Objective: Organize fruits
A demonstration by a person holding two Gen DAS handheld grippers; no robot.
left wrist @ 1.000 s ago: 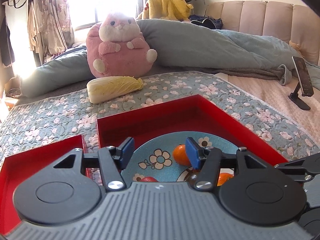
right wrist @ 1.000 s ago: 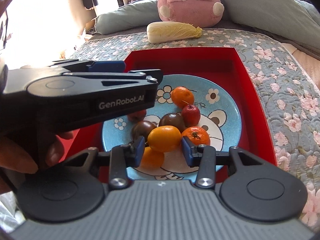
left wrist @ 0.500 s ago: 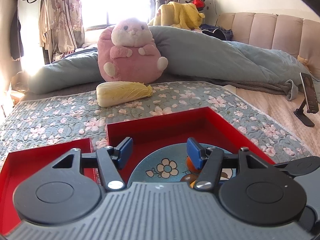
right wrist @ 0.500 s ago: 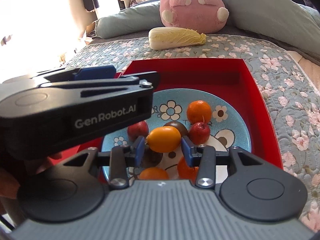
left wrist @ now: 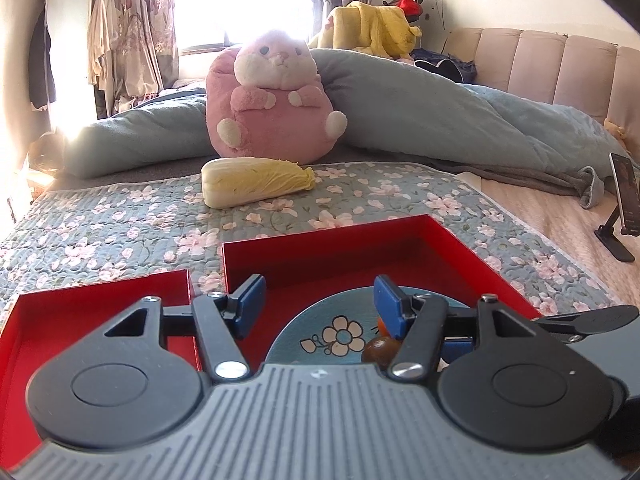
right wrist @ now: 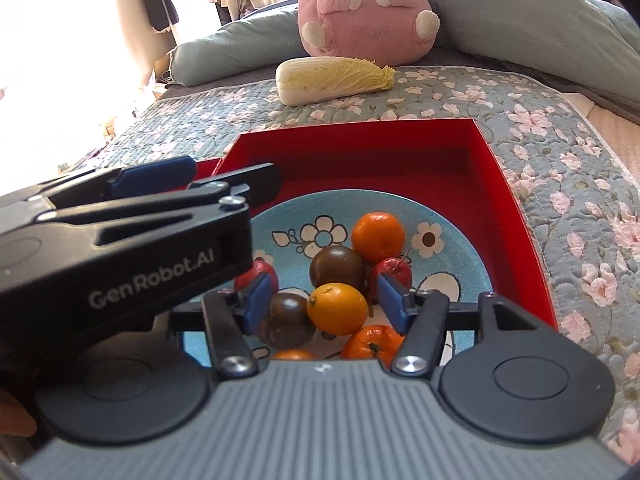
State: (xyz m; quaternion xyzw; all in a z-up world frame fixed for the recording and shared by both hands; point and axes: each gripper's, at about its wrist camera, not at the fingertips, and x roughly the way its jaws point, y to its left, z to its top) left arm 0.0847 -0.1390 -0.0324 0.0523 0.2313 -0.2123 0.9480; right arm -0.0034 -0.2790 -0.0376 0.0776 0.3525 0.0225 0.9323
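A blue flowered plate (right wrist: pixel 452 216) sits in a red box (right wrist: pixel 516 216) and holds several fruits: an orange (right wrist: pixel 378 236), a dark tomato (right wrist: pixel 338 266), a small red apple (right wrist: pixel 394 272) and a yellow-orange fruit (right wrist: pixel 338 308). My right gripper (right wrist: pixel 324 296) is open, its jaws wide on either side of the yellow-orange fruit, not touching it. My left gripper (left wrist: pixel 316 300) is open and empty above the plate's (left wrist: pixel 340 312) left edge; it shows in the right wrist view (right wrist: pixel 192 176) at left. A second red box (left wrist: pixel 100 300) lies to the left.
A napa cabbage (left wrist: pixel 256 180) lies on the flowered quilt (left wrist: pixel 120 220) beyond the boxes. A pink plush toy (left wrist: pixel 272 96) and a blue duvet (left wrist: pixel 440 108) are behind it. A phone on a stand (left wrist: pixel 622 208) is at the right.
My right gripper has opened wider; the yellow-orange fruit it held now sits on the pile between its jaws. My left gripper has risen and tilted up, so less of the plate shows.
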